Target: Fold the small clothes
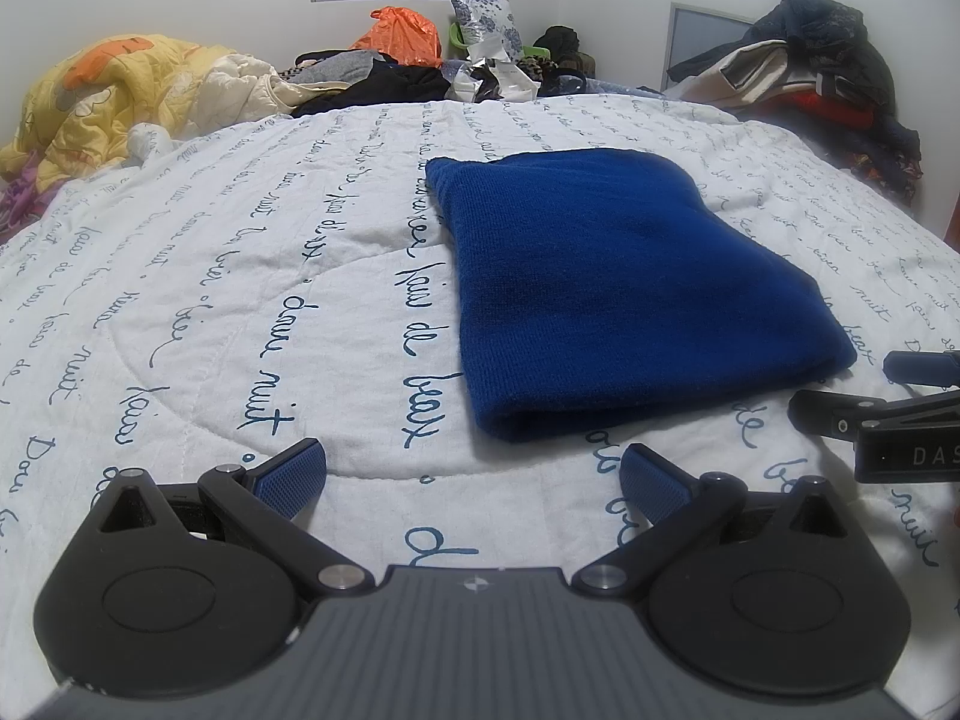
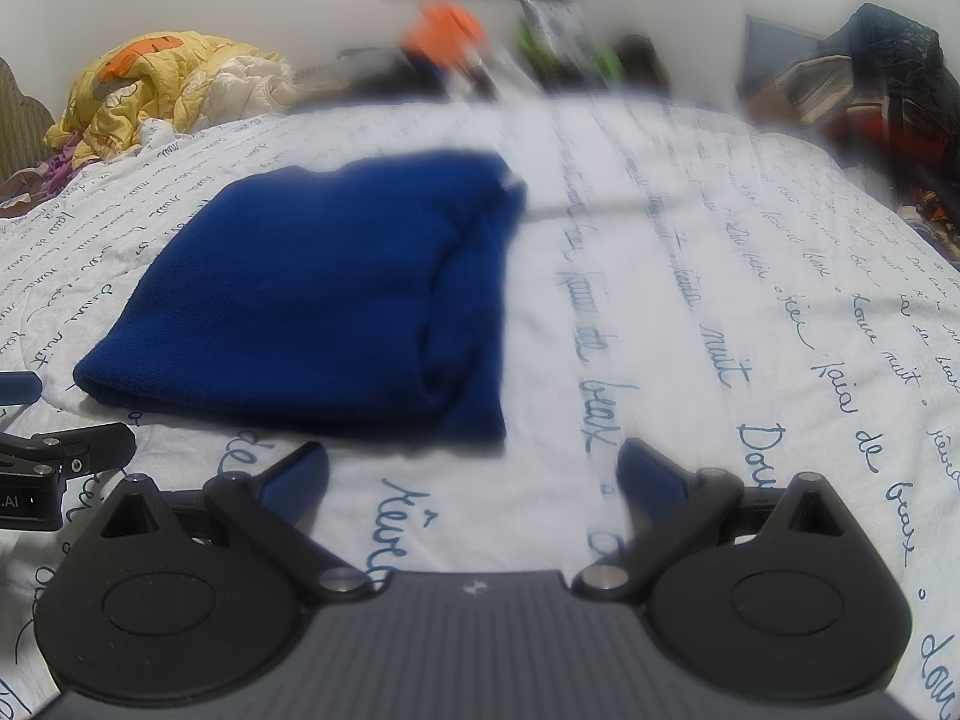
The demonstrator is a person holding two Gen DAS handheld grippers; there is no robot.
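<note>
Garment [image 1: 624,294], a blue knit already folded into a compact rectangle, lies flat on the bed [image 1: 252,276], just ahead of both tongs. We find it forward-right of the left tongs [image 1: 474,483] and forward-left of the right tongs [image 2: 474,477], its long axis running away from us. Both tongs stand spread and empty, about equally near its front fold.

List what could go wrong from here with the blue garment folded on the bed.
1. The blue garment is thick and already doubled; pinching only its top layer could pull the fold open.
2. Both grippers, left and right, sit open near its front edge; closing low could catch the quilt too.
3. The right wrist view is blurred, so aim may be off.
</note>
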